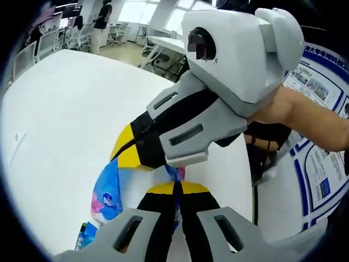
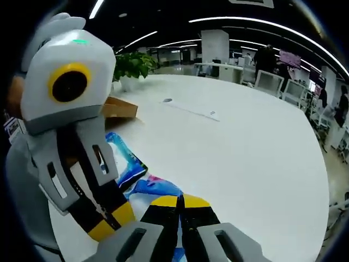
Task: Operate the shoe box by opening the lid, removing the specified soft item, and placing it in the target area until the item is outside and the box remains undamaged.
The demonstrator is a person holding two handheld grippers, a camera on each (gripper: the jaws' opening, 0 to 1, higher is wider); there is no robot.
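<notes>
Both the left gripper [image 1: 175, 188] and right gripper [image 2: 180, 203] pinch the soft blue packet [image 1: 107, 195] above the white table [image 2: 245, 147], so lower it gently, away from the cardboard box [image 2: 119, 107].

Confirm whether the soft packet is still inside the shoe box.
No: the blue soft packet lies out on the white table, pinched by both grippers, apart from the brown shoe box behind.

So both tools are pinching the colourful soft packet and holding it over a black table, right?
Almost. Both tools do pinch the colourful soft packet, the left tool and the right tool alike, but the table under it is white, not black. The right gripper view shows this best.
</notes>
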